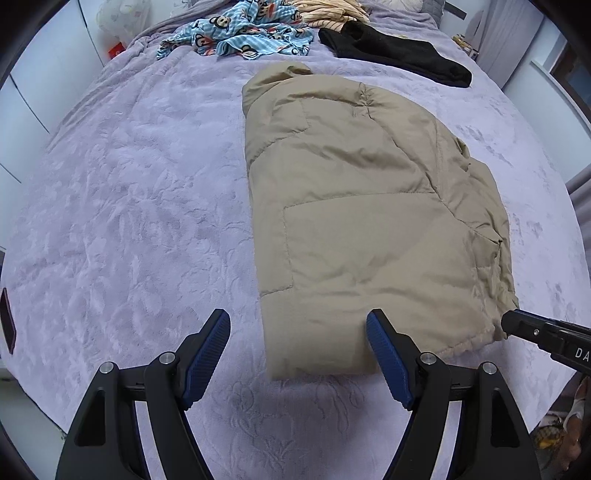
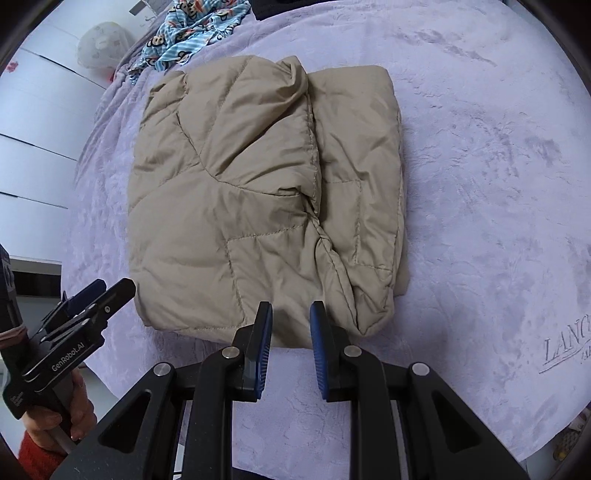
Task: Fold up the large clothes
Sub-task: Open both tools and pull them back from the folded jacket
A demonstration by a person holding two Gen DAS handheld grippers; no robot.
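Both your left gripper (image 1: 298, 347) and right gripper (image 2: 291, 328) hang open, empty; pinch the tan jacket (image 1: 369, 206) hem evenly before folding.

Soft, even daylight fills both views, with only faint shadows under the folded jacket (image 1: 369, 206). Focus is sharp at the centre; fisheye bending curves the bedspread (image 2: 480, 184) toward dark corners.

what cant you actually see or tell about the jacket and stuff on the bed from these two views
- Underside and inner folds of the tan jacket: hidden by its own top layers, both views.
- Black garment: cut off by the top edge, right wrist view.
- Striped cloth: cropped, left wrist view.
- Right gripper: only a fingertip visible, left wrist view.
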